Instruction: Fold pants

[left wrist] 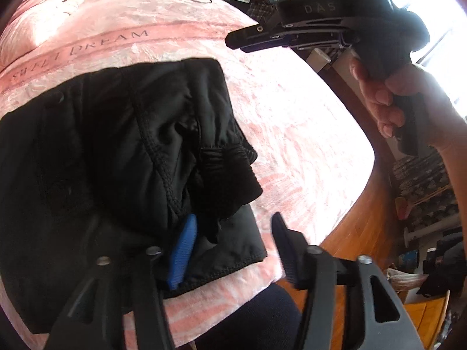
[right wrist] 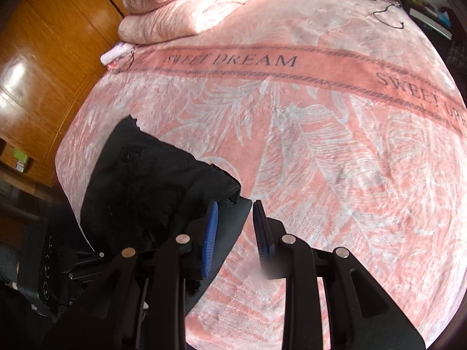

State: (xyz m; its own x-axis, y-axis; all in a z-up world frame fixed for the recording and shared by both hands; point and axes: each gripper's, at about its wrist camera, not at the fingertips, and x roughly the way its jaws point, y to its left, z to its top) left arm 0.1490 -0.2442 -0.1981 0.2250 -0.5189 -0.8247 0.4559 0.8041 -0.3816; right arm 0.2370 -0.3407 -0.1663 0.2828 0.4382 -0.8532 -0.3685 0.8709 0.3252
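In the left wrist view, the left tongs [left wrist: 233, 250] stand wide apart, gripping nothing, over the folded black pants [left wrist: 116, 151] at the bed's [left wrist: 306, 122] near edge. In the right wrist view, the right tongs [right wrist: 235, 233] are slightly parted, empty, over the pants' corner.

bare blanket [right wrist: 335, 151] right of pants [right wrist: 151, 175]

Black pants [left wrist: 116, 151], pink feather-patterned bedspread [right wrist: 321, 160], blue pads [right wrist: 210, 239], orange-brown wardrobe [right wrist: 58, 29]
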